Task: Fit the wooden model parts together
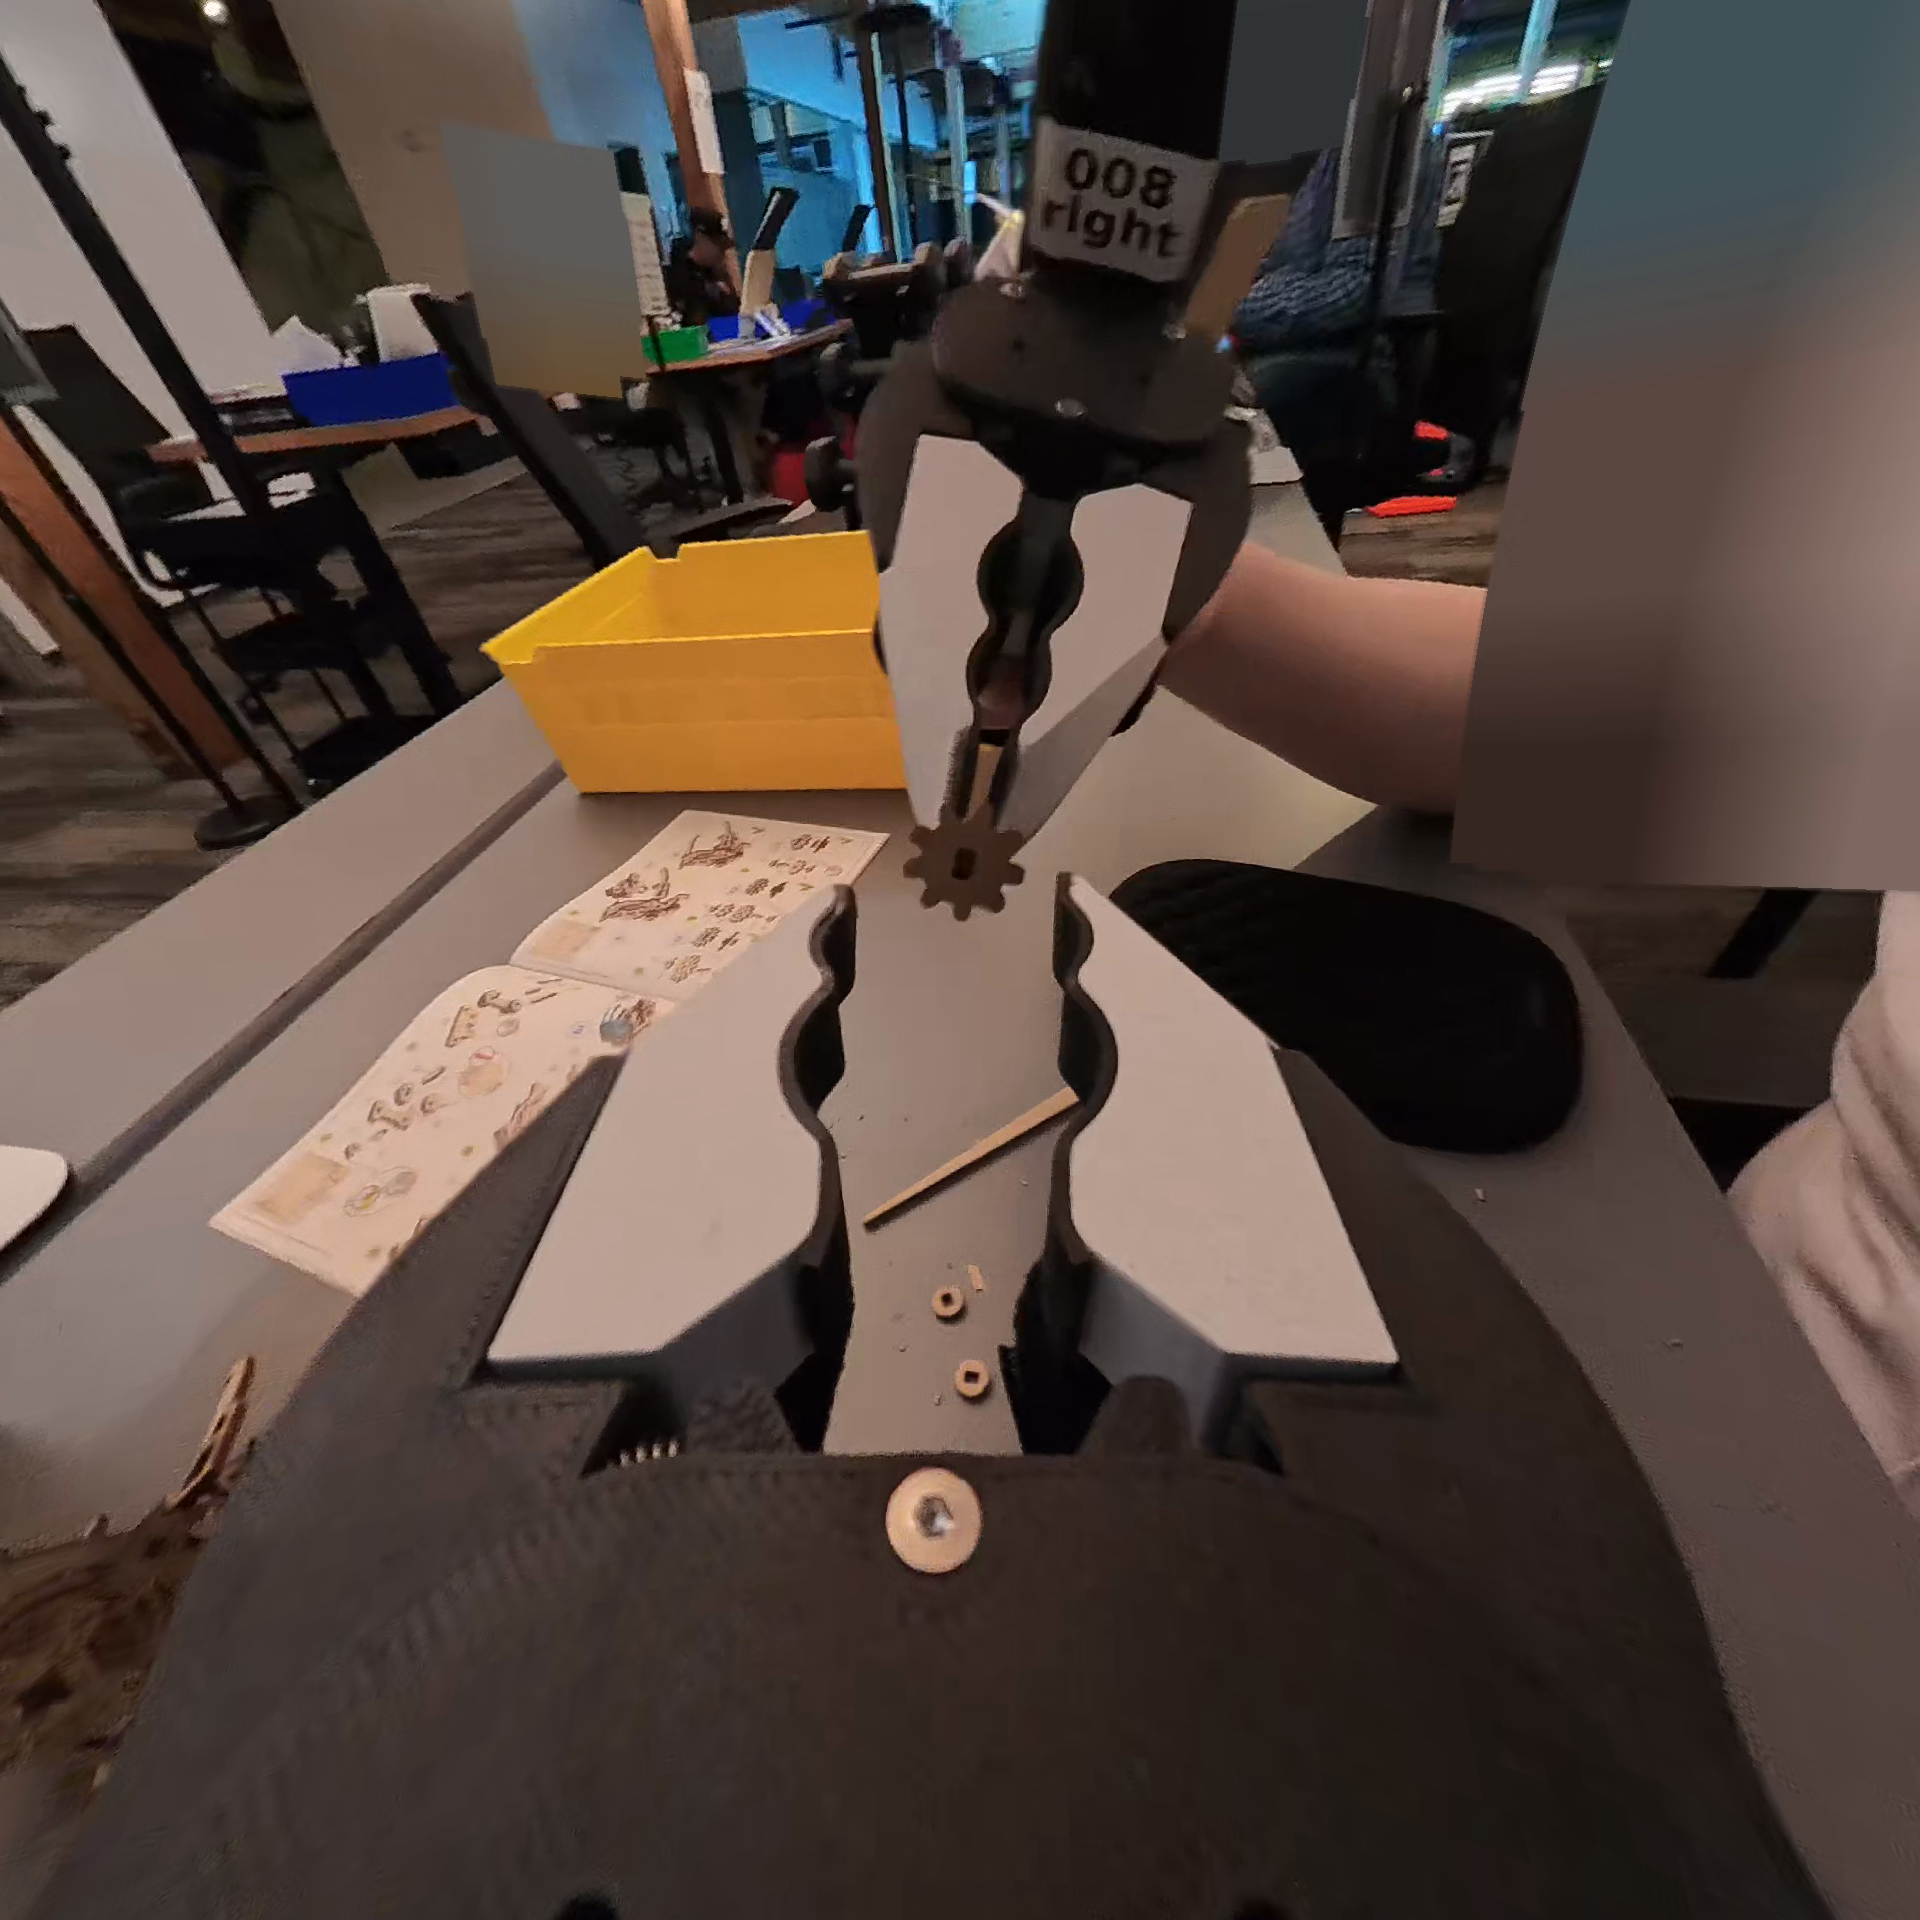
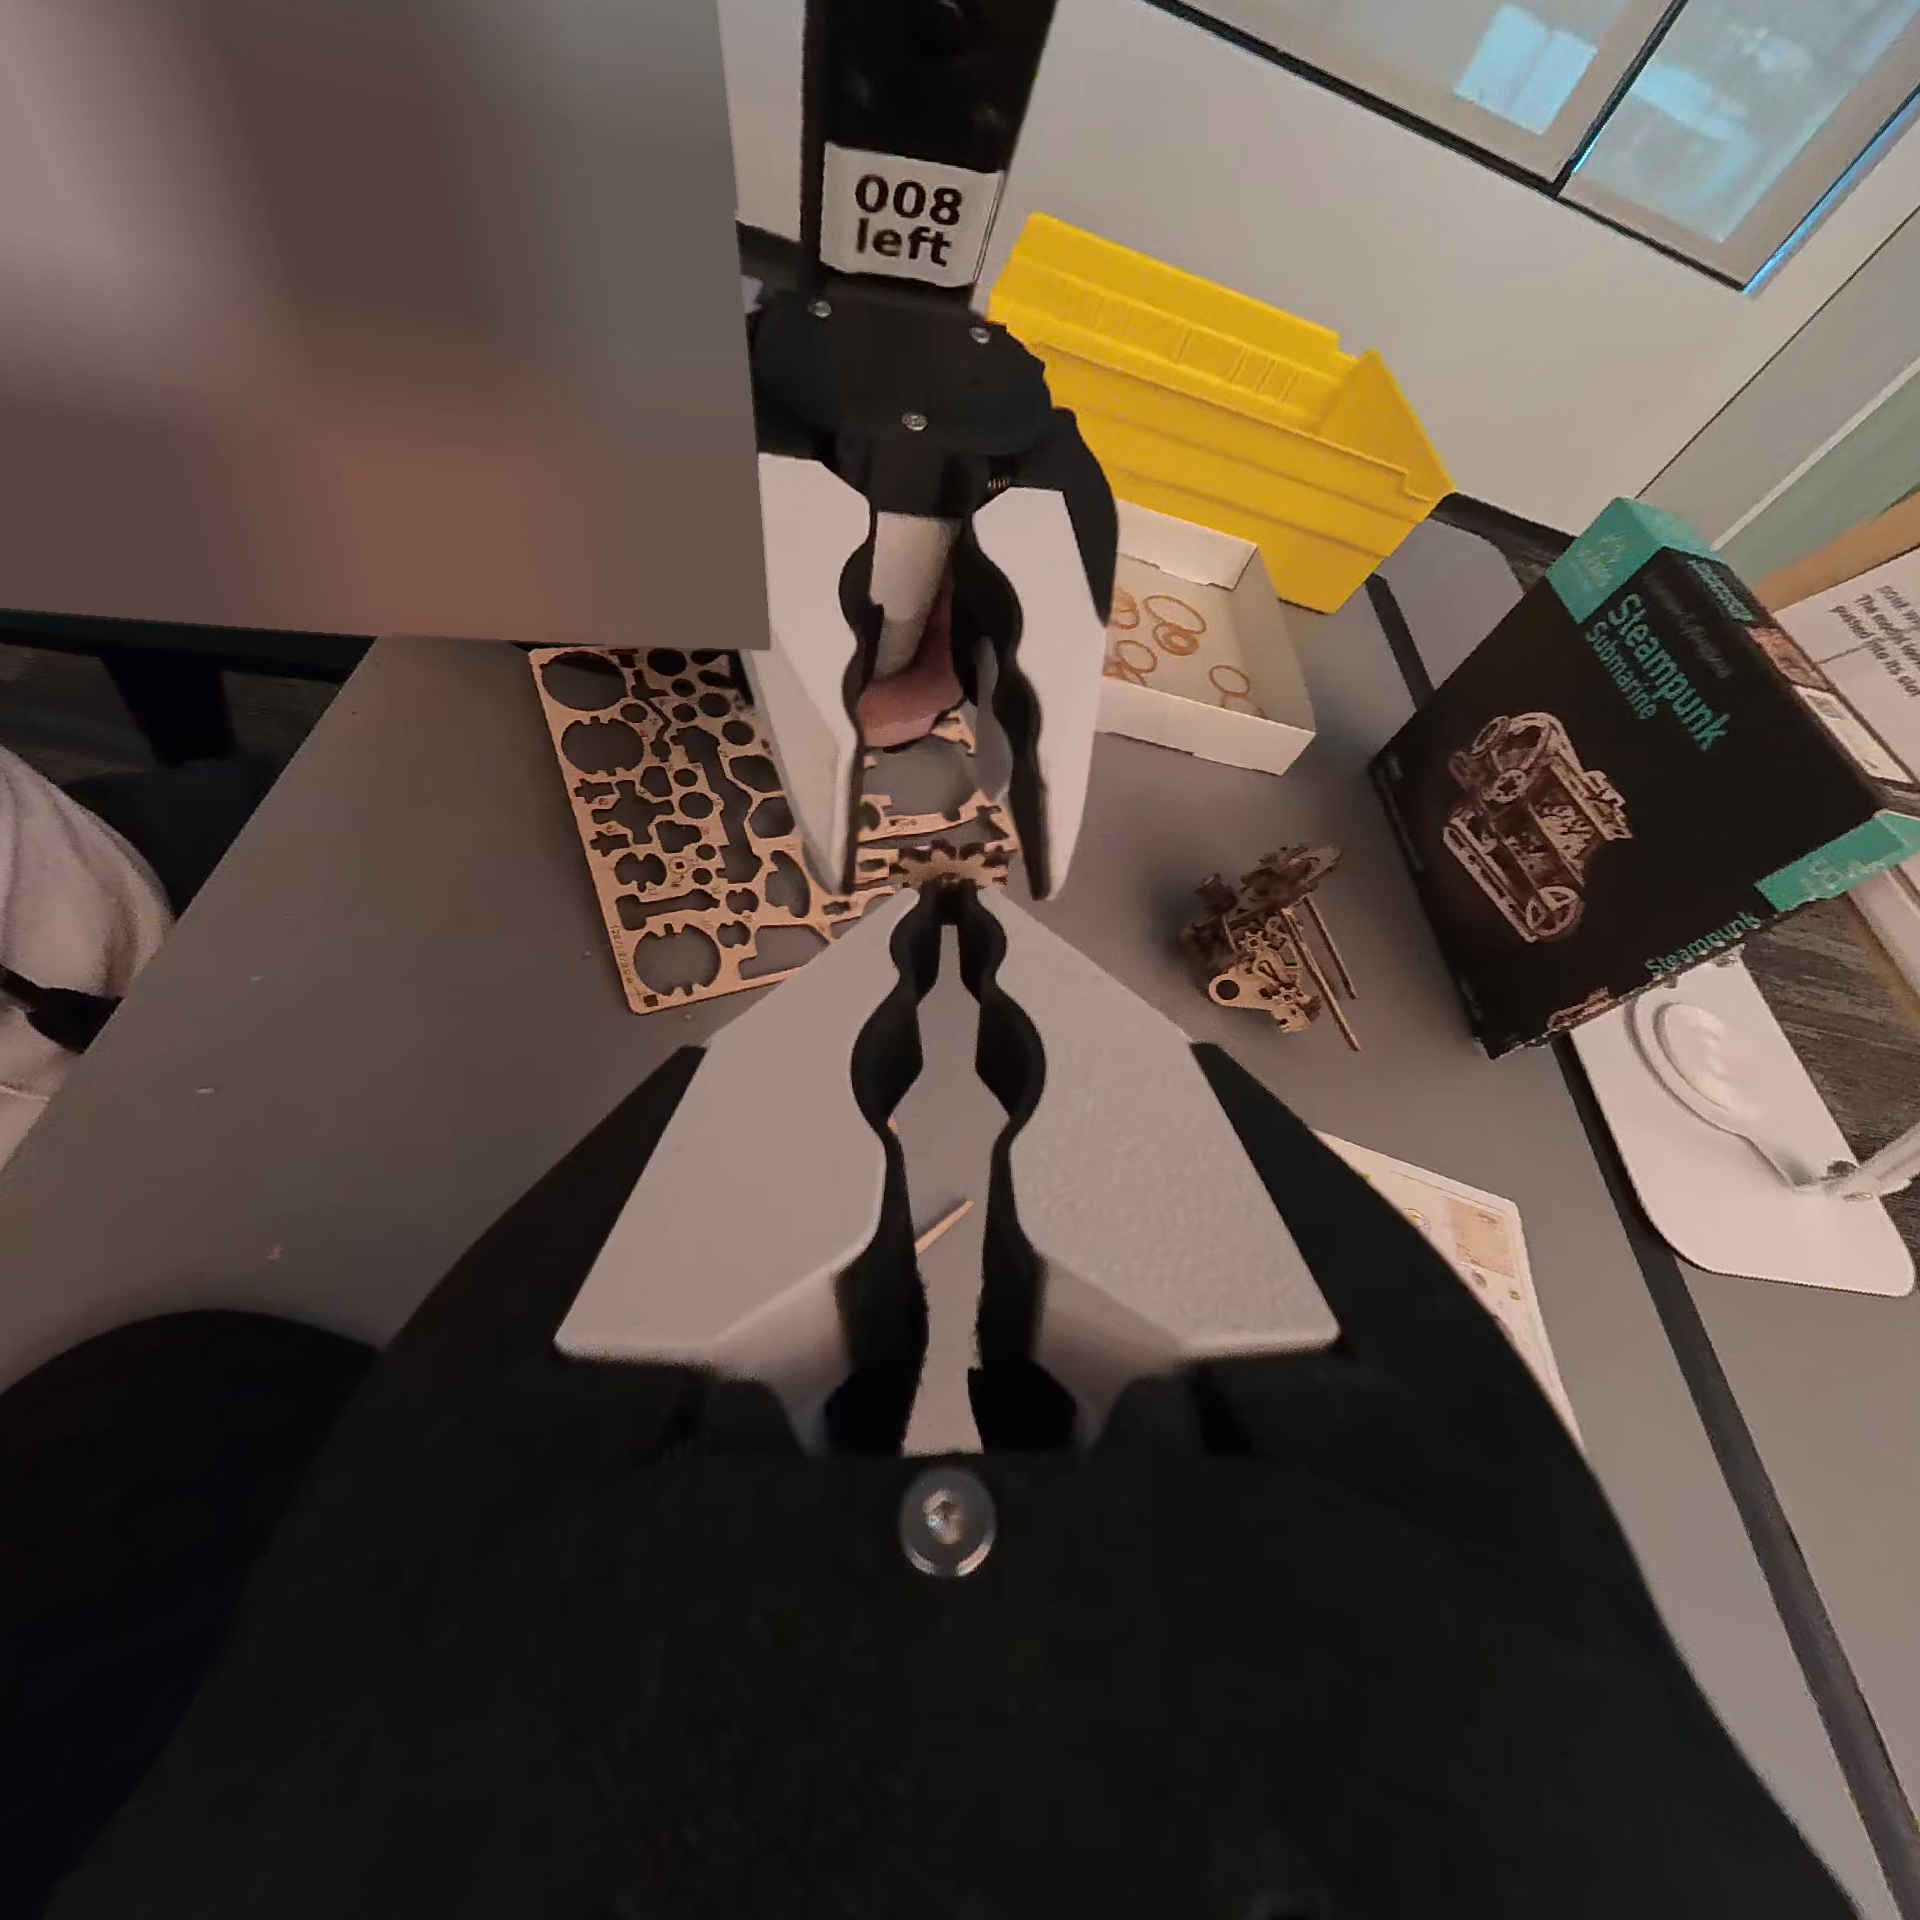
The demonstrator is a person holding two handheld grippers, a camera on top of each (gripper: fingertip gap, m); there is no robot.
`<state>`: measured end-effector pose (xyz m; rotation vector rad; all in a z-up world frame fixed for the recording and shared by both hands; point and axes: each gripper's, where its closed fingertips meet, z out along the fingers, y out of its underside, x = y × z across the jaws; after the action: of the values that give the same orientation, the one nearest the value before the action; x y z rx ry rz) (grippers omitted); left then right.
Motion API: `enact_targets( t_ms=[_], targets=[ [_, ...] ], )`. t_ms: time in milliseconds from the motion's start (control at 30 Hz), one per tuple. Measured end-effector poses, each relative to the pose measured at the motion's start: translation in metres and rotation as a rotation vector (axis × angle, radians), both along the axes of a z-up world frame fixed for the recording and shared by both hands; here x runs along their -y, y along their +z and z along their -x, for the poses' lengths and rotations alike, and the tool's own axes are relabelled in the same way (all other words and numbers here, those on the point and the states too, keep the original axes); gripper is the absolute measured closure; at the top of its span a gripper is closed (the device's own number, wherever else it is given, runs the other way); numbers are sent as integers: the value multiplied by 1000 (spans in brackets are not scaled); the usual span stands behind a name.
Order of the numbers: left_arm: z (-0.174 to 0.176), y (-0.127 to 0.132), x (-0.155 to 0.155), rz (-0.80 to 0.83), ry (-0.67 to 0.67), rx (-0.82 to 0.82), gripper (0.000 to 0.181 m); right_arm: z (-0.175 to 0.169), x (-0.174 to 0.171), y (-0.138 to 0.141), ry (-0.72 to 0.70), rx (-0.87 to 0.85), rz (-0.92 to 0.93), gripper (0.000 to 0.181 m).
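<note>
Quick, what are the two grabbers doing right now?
Left gripper: open, holding nothing.
Right gripper: shut on a small wooden gear.

Each gripper is built from matte black printed plastic with a ribbed, layered surface. The left gripper [image 1: 954, 904] is fitted with two pale grey, wedge-shaped fingers [image 1: 686, 1164] whose inner faces are lined with black wavy pads — the same form is seen on the right gripper [image 2: 940, 902] and its fingers [image 2: 1132, 1143]. A silver hex-socket screw on a washer [image 1: 933, 1519] is set in the middle of each black body. A black handle is mounted above each gripper, and a white sticker with black print [image 2: 909, 218] is wrapped round it. A light-coloured sleeve [image 1: 1860, 1195] is worn by the person
</note>
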<state>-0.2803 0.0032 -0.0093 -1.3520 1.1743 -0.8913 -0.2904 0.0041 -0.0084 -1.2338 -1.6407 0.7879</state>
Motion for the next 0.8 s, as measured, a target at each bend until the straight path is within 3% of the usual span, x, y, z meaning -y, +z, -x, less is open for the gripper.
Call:
enact_targets(
  t_ms=[233,533,800],
  targets=[
    [-5,-3,7,-49,-19,-18,160,1,5,-8,20,52,6,179],
    [-7,-3,9,-70,-27,-17,161,-1,7,-8,14,78,-12,179],
    [-3,12,8,-97,-12,63,161,-2,8,9,9,-3,-52,174]
  ],
)
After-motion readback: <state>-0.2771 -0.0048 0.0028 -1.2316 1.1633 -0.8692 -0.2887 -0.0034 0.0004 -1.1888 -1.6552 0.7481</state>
